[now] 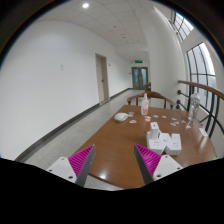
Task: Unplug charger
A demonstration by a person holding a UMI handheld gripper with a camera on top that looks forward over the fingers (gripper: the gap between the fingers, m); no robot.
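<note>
My gripper is open and empty, its two pink-padded fingers spread wide over the near end of a long brown wooden table. Ahead of the right finger lies a white power strip with a white charger plugged upright into it. They are well beyond my fingertips, towards the right side of the table. Nothing stands between the fingers.
Farther along the table stand a clear bottle with a pink label, a white object and small items. A wooden chair is at the far end. A railing and windows run on the right; a corridor stretches left.
</note>
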